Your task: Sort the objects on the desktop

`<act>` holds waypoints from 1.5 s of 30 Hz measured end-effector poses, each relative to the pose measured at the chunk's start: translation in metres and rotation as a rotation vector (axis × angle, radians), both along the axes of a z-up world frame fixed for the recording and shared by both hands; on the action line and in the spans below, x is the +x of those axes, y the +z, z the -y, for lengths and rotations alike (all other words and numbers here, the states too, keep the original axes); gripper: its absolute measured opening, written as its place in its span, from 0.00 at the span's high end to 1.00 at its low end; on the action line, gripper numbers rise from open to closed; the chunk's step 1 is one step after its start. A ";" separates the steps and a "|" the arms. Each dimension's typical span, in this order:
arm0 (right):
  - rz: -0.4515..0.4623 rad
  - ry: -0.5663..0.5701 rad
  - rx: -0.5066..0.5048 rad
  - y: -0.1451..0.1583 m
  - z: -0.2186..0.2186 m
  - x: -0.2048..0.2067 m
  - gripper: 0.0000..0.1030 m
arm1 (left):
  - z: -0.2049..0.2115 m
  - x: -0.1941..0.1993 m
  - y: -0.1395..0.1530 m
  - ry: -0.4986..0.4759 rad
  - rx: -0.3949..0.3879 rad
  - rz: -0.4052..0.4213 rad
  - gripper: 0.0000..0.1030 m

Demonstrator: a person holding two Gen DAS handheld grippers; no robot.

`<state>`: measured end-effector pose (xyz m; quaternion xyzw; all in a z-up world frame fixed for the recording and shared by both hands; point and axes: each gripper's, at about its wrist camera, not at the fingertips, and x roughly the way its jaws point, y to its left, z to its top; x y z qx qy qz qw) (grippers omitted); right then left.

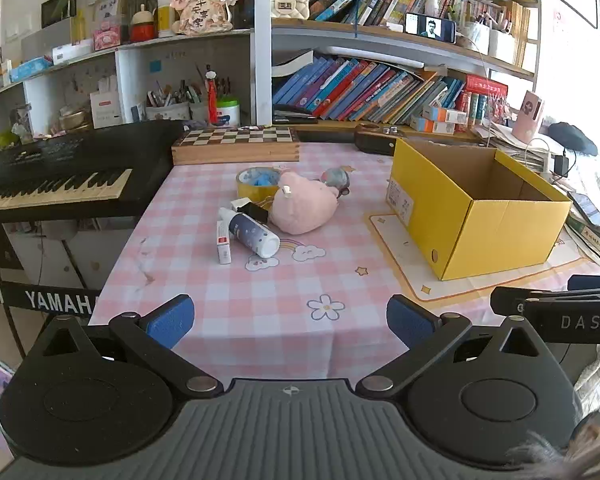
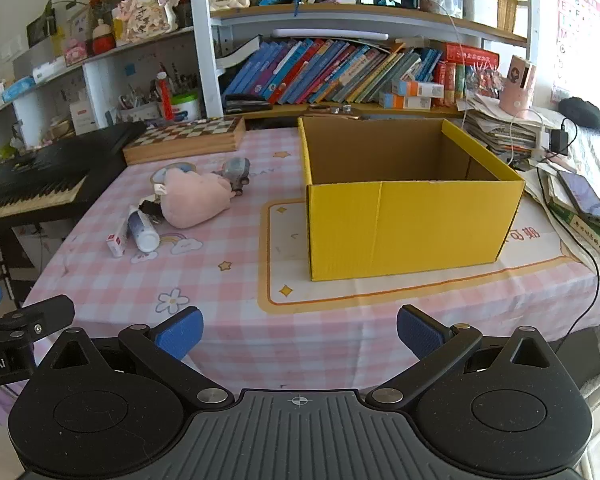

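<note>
A pile of small objects lies mid-table: a pink plush toy (image 1: 303, 208) (image 2: 194, 198), a dark spray bottle with a white cap (image 1: 251, 231) (image 2: 142, 229), a slim white and red box (image 1: 223, 242) (image 2: 117, 239), a yellow tape roll (image 1: 256, 184) holding something blue, a black binder clip (image 1: 256, 211), and a small grey toy (image 1: 335, 179) (image 2: 236, 172). To their right an open yellow cardboard box (image 1: 476, 204) (image 2: 404, 196) stands empty. My left gripper (image 1: 290, 320) and right gripper (image 2: 300, 330) hover open at the near table edge, nothing between their blue pads.
The table has a pink checked cloth (image 1: 260, 304). A wooden chessboard box (image 1: 236, 144) sits at the back. A black keyboard (image 1: 56, 176) stands left of the table. Bookshelves (image 1: 380, 88) rise behind. Papers, a phone (image 2: 584, 196) and a cable lie at the right.
</note>
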<state>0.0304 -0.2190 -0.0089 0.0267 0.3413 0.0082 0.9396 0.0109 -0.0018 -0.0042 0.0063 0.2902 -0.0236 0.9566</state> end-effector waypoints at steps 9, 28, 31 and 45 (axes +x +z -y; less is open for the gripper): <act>-0.006 0.006 0.001 -0.001 -0.002 0.002 0.00 | 0.001 0.001 0.002 -0.023 -0.001 0.010 0.00; -0.020 -0.005 -0.010 -0.003 -0.004 0.004 0.00 | -0.007 0.009 -0.003 -0.023 -0.032 -0.015 0.00; -0.021 -0.005 -0.012 -0.003 -0.004 0.004 0.00 | -0.007 0.010 -0.002 -0.036 -0.030 -0.010 0.00; -0.031 -0.001 -0.027 -0.003 -0.013 0.006 0.00 | -0.011 0.014 -0.005 -0.042 0.002 -0.014 0.00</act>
